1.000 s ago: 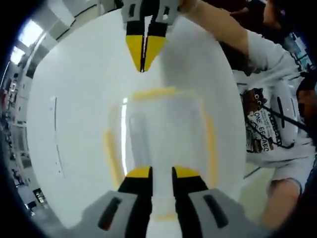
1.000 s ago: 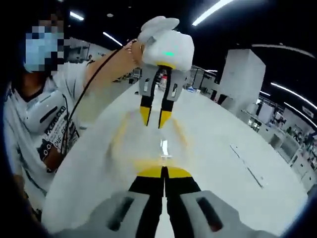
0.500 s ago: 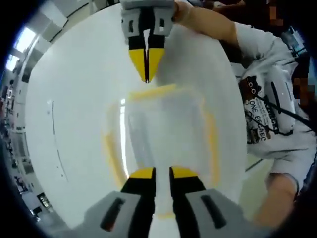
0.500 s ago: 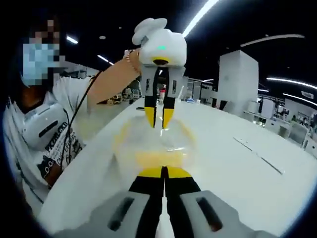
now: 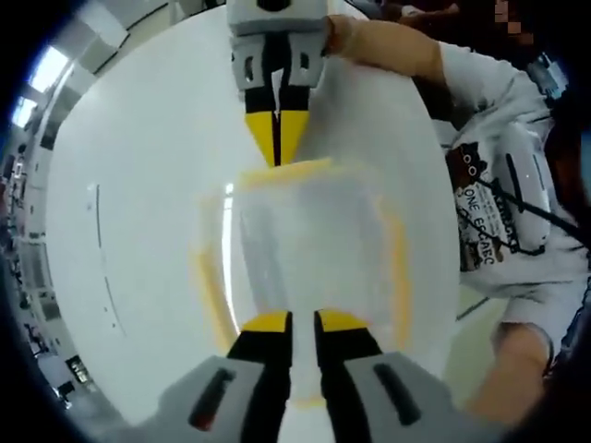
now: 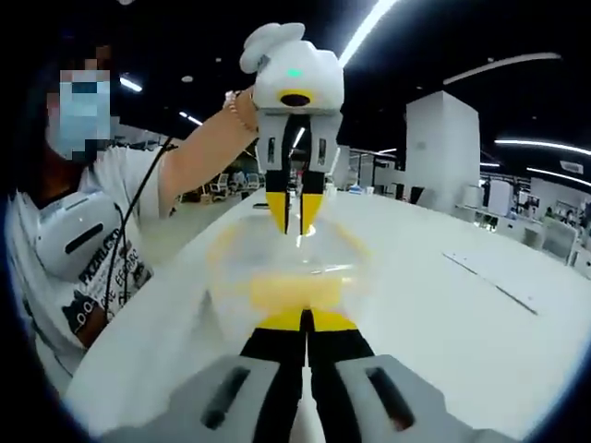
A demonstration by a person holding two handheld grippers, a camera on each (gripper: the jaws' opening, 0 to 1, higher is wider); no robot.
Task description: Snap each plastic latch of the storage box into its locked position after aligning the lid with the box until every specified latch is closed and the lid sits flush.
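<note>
A clear storage box (image 5: 309, 245) with its lid on sits on the white table, a yellow latch on each side. In the left gripper view my left gripper (image 5: 303, 321) hovers over the box's near edge, its jaws a narrow gap apart with nothing between them. My right gripper (image 5: 275, 152) comes in from the top, shut, its tips at the far yellow latch (image 5: 295, 172). In the right gripper view the right gripper (image 6: 306, 318) is shut just before the near yellow latch (image 6: 288, 292) of the box (image 6: 282, 258). The left gripper (image 6: 294, 217) hangs over the box's far side.
The round white table (image 5: 129, 231) spreads wide around the box. The person in a white printed T-shirt (image 5: 503, 212) stands at the table's edge, a bare forearm (image 6: 199, 152) reaching over it. Desks and ceiling lights fill the room behind.
The right gripper has come down until its tips reach the latch on its side of the box. The left jaws have closed a little, with the gripper still over the box's opposite edge.
</note>
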